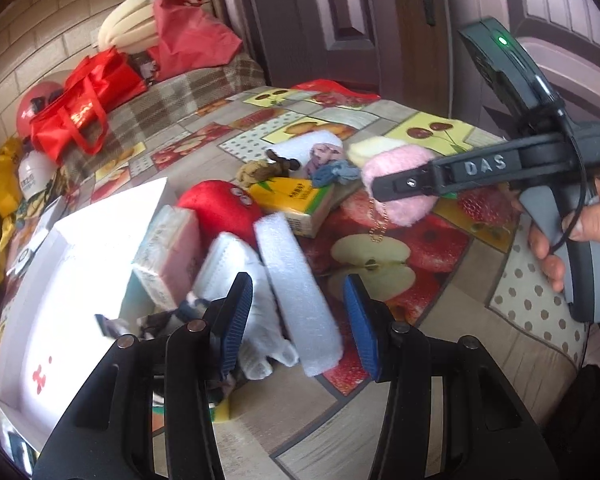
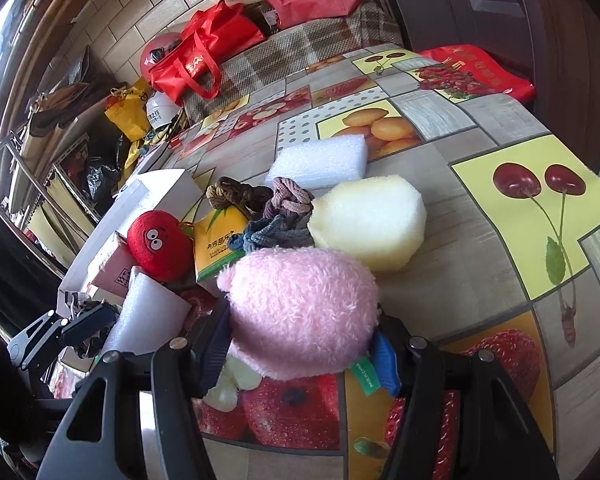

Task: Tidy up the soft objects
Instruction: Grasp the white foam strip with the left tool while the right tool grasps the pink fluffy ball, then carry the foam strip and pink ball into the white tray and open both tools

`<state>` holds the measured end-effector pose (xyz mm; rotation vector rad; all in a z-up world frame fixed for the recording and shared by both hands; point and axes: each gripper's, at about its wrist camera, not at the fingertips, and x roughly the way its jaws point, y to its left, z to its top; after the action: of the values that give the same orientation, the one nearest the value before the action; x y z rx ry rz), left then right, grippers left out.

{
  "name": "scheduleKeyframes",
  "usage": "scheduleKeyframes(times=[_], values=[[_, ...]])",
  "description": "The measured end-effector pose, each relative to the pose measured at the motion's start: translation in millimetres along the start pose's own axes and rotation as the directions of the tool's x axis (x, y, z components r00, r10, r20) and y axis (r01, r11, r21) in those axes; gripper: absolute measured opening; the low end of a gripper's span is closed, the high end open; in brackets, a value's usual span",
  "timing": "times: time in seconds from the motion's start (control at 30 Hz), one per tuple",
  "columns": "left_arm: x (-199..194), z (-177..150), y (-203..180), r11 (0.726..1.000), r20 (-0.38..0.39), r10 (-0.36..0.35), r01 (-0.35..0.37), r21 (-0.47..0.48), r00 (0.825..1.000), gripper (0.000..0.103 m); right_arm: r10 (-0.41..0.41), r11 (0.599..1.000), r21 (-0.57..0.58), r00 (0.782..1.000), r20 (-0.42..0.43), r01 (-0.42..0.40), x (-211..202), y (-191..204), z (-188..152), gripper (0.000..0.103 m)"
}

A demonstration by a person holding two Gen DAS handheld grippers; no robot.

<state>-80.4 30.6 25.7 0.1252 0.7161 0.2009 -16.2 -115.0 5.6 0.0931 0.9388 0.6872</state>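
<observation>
My left gripper (image 1: 300,304) straddles a white foam block (image 1: 300,292) lying beside a white cloth (image 1: 266,340). Its blue pads sit tight against that pair, shut on the block. To their left are a stack of masks (image 1: 224,264), a pink tissue pack (image 1: 168,252) and an open white box (image 1: 60,300). My right gripper (image 2: 300,350) is shut on a pink plush (image 2: 300,312), held just over the fruit-print tablecloth (image 2: 500,208). Beyond it lie a yellow sponge (image 2: 376,224), several hair ties (image 2: 276,232), a red plush (image 2: 158,244), a yellow-green tissue pack (image 2: 216,240) and another foam block (image 2: 320,164).
Red bags (image 1: 84,108) and a red helmet (image 1: 32,104) crowd a plaid-covered bench (image 1: 204,84) behind the table. A brown door (image 1: 340,20) stands at the back. The table's rounded edge (image 1: 560,360) drops off at the right, near a person's hand (image 1: 580,232).
</observation>
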Motion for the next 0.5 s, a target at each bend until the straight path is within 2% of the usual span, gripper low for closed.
scheduleKeyframes(times=[0.1,0.13,0.17,0.23,0.27,0.37,0.5], values=[[8,0,-10,0.999,-0.037,0.01,-0.008,0.048,0.999,0.047,-0.001,1.0,-0.001,1.0,0.001,0.001,0,0,0,0.062],[10,0,-11,0.999,-0.04,0.007,-0.005,0.054,0.999,0.043,0.0,1.0,-0.001,1.0,0.001,0.0,0,0,0,0.062],[11,0,-10,0.999,-0.048,0.001,0.002,0.053,0.999,0.034,0.0,1.0,0.0,1.0,0.001,0.0,0,0,0,0.062],[12,-1,-7,0.999,-0.048,-0.01,0.011,0.039,0.999,0.025,0.002,1.0,0.001,1.0,0.001,-0.002,0,0,1,0.062],[10,-1,-5,0.999,-0.037,-0.023,0.024,0.026,0.999,0.018,0.002,1.0,0.002,1.0,0.005,-0.002,0,0,1,0.062],[-4,-2,-1,0.999,0.032,-0.036,0.036,0.01,0.999,0.018,0.003,1.0,-0.004,0.999,0.038,-0.003,-7,2,1,0.062],[-32,-5,0,0.999,0.167,0.02,-0.024,0.022,0.986,0.018,-0.008,0.999,-0.043,0.989,0.148,0.015,-27,9,-2,0.061]])
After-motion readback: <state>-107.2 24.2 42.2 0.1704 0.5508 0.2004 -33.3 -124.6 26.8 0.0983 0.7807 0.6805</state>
